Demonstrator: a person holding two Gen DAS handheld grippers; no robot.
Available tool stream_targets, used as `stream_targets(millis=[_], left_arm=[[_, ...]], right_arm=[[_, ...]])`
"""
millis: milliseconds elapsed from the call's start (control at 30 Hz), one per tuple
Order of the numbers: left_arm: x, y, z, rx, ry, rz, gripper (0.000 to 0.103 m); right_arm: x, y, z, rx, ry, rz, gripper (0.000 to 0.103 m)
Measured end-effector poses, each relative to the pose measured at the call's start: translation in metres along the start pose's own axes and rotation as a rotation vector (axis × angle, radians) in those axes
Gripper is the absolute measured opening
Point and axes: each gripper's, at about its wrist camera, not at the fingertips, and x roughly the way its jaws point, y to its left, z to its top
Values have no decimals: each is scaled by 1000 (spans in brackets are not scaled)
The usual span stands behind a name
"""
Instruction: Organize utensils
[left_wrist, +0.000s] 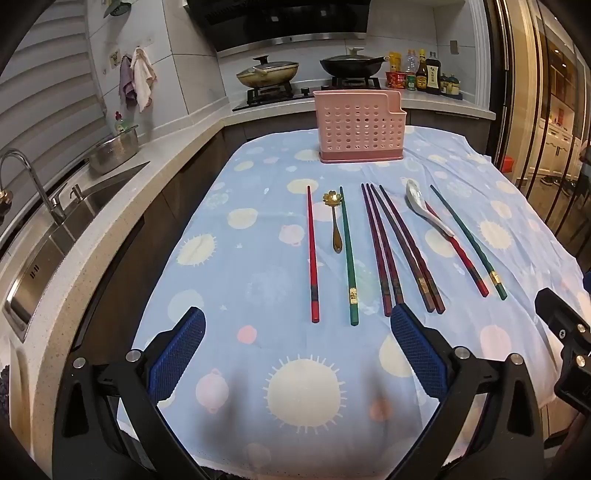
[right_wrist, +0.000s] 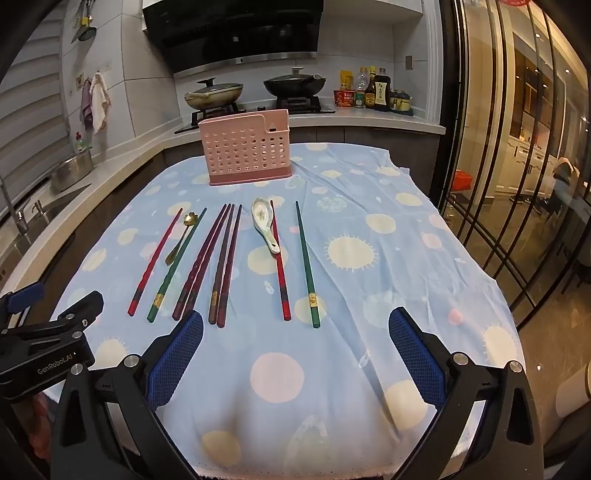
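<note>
Hovering low at the near edge of the desk (left_wrist: 229, 435), left gripper (left_wrist: 297, 332) is spread wide, nothing between its blue pads. Right gripper (right_wrist: 295, 334) same: spread, empty, just beside the left one.

Past the fingertips, all utensils lie flat in a row on the blue cloth (right_wrist: 369, 295). Left to right in the left wrist view: red chopstick (left_wrist: 312, 254), gold spoon (left_wrist: 335, 225), green chopstick (left_wrist: 348, 258) touching or nearly touching the gold spoon's bowl, four dark purple chopsticks (left_wrist: 399, 251) bunched together, white ceramic spoon (left_wrist: 428, 212) resting over a second red chopstick (left_wrist: 460, 251), second green chopstick (left_wrist: 469, 243) at the far right.

Farther back, pink holder (left_wrist: 360, 123) stands upright on the cloth, well apart from the row. Nothing sticks out above its rim; inside not fully visible.

Progress: looks like zero done. Nothing grasped, every visible utensil is outside the holder. Everything left: pick each piece and drop it into the holder, probably spoons separate from chopsticks.
</note>
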Motion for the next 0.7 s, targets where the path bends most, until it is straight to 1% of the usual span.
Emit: stream_targets(millis=[133,167,200,233,500,700], left_arm=[[3,4,2,-10,18,-13,96],[4,0,0,9,21,6,96],[5,1,1,9,20,7,96],[4,2,0,5,8,0,96],[3,4,-3,-3,-15,-25,96],[3,3,-3,-4,-20,0,96]], right_arm=[[1,-1,0,4,8,3,97],[1,-1,0,4,8,1,97],[1,-1,0,4,7,-1,97],[1,-1,0,4,7,-2,97],[4,0,1,6,11,4,97],[4,0,1,6,13,2,97]])
